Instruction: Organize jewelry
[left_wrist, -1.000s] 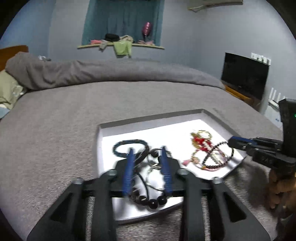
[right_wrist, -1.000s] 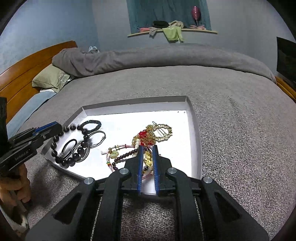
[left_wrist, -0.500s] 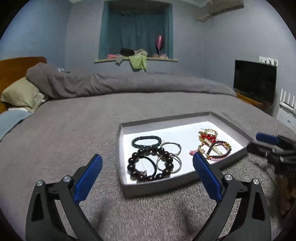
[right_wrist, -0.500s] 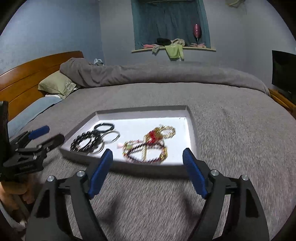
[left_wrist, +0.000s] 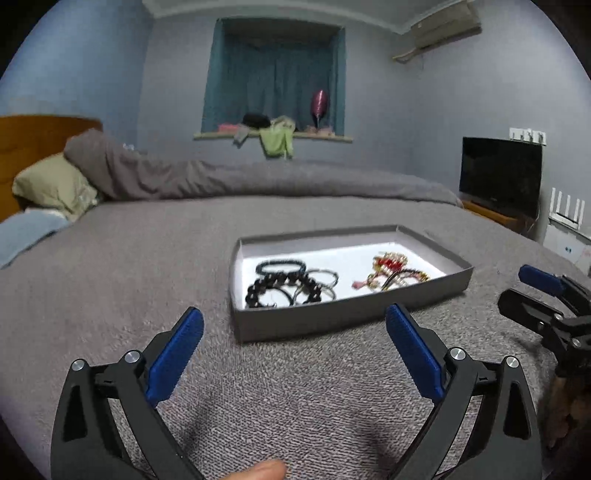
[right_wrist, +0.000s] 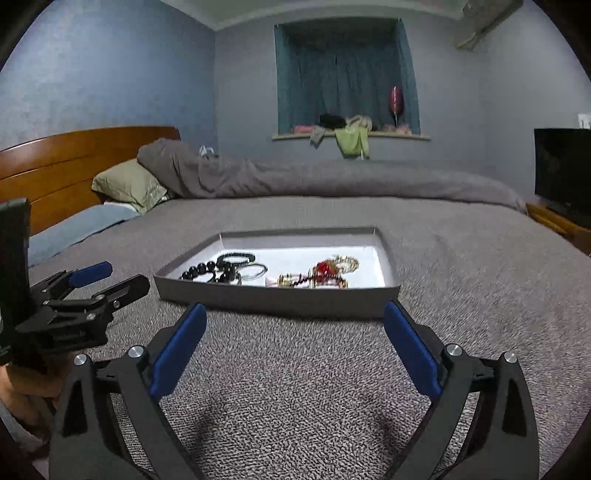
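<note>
The bed (left_wrist: 110, 280) is carrying everything here, its grey cover spreading out under both claws, and the shallow grey tray (left_wrist: 347, 314) is sitting on it straight ahead of them, its long axis running crosswise to the way they are pointing. Both claws are hovering short of the tray's near wall, touching nothing.

The left claw (left_wrist: 293, 347) is standing released, its blue pads spread wide with only bed cover between them; the tray is lying ahead of it and a little to its right. The right claw (right_wrist: 295, 345) is finishing its opening, jaws nearly at full spread and nothing between them; the tray is lying dead ahead of it, its near wall just past the fingertips.

Inside the tray the jewelry is lying in two clusters, apart from one another. The dark bead bracelets (left_wrist: 282, 288) with the thin metal bangles (left_wrist: 325, 284) are lying toward the left end, so the left claw looks the nearer one for them. The red and gold tangle (right_wrist: 325, 275) is lying toward the right end, ahead of the right claw, which looks the better placed for it. Any coming reach would, I judge, have to go forward and down over the near wall.

As for writing, there is a small pale marking on the side of the left claw's body as the right camera is showing it, too blurred to read. No brand or label is legible anywhere else.
</note>
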